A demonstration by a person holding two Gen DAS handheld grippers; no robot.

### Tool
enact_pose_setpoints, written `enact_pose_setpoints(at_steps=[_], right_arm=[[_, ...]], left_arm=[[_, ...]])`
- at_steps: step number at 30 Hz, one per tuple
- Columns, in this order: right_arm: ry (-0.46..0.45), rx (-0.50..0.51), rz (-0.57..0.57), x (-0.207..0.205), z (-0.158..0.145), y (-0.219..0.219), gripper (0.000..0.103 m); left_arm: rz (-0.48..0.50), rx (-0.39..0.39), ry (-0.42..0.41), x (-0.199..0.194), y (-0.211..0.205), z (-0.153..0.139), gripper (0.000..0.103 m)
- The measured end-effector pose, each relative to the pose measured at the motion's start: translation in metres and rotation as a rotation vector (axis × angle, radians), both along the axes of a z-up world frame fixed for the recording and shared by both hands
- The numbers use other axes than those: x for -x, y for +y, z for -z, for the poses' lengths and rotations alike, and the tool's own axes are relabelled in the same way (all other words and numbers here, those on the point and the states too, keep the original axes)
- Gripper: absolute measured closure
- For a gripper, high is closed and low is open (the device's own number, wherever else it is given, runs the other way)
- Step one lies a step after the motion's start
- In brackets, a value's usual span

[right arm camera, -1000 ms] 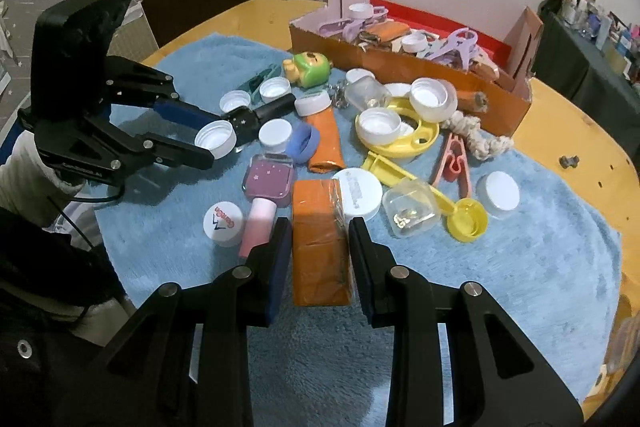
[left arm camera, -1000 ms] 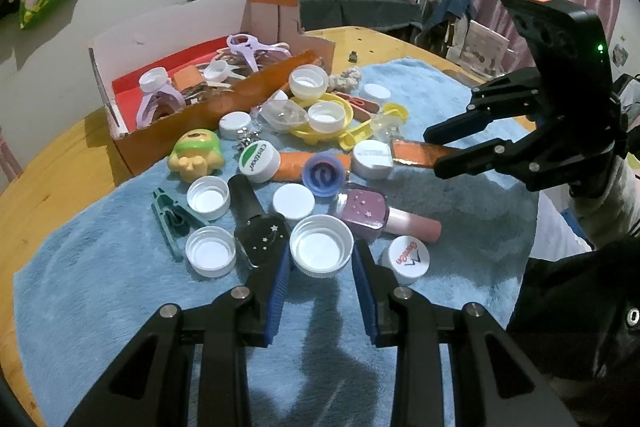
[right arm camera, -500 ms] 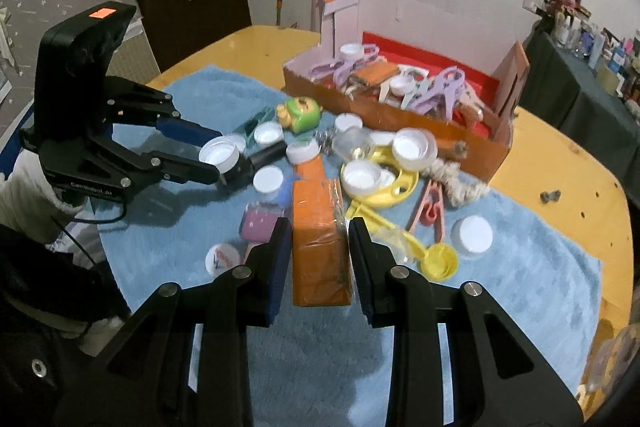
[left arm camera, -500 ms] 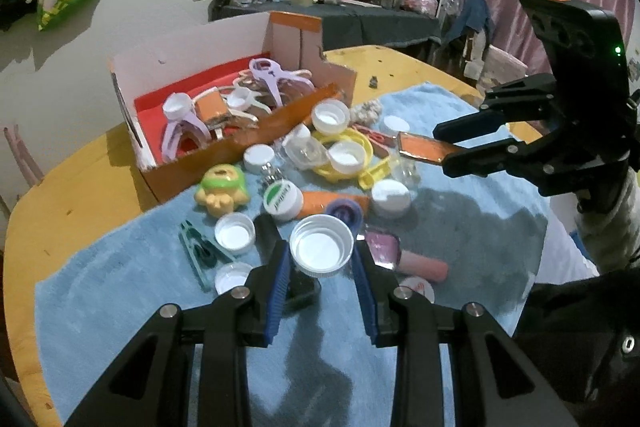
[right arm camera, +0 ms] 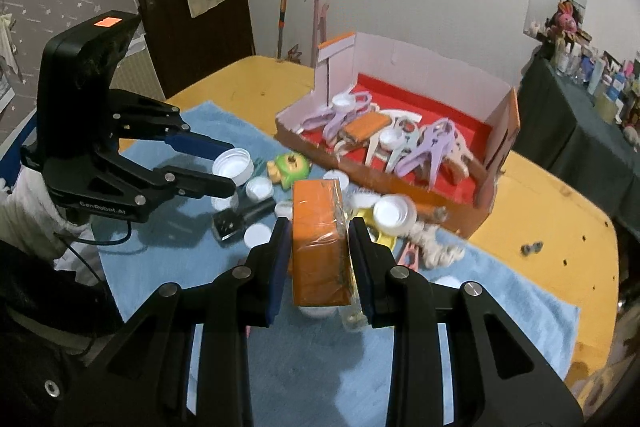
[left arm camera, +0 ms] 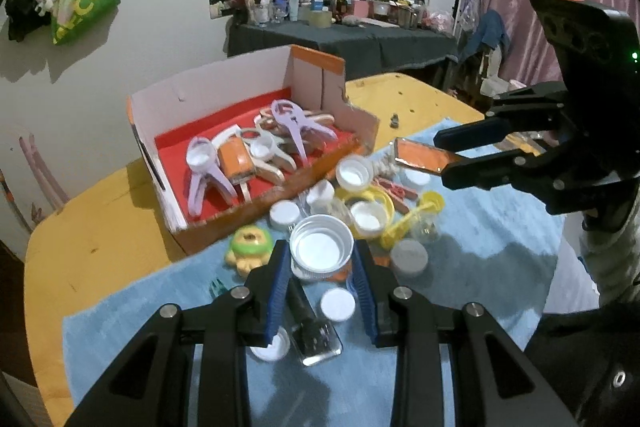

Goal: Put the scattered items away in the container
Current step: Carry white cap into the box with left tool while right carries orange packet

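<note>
Left gripper (left arm camera: pixel 321 264): angled downward, blue-padded fingers clamped on a white cap (left arm camera: pixel 321 250) (held off the surface). Right gripper (right arm camera: pixel 319 251): angled downward, fingers clamped on an orange packet (right arm camera: pixel 320 247), pale sleeve (left arm camera: pixel 612 251) behind it.

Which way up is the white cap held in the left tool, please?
Open side up. The white cap shows its hollow inside and raised rim to the left wrist camera, clamped between the left tool pads.

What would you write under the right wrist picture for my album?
Right tool lifts an orange packet while the left tool holds a white cap near the cardboard box.
</note>
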State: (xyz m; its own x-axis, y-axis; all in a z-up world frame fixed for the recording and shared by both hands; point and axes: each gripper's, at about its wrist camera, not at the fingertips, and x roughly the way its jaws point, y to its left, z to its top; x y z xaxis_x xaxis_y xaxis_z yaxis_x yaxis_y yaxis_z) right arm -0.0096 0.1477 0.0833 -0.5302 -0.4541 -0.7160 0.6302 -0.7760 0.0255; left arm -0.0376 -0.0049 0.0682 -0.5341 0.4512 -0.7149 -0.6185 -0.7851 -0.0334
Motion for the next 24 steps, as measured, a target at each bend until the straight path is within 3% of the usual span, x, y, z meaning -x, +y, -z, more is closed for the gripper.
enact_pose_setpoints(at_steps=[24], right_arm=[[-0.042, 0.031, 0.047, 0.110, -0.013, -0.001, 0.075]], left_arm=[[-0.146, 0.046, 0.019, 0.089, 0.023, -0.014, 0.069]])
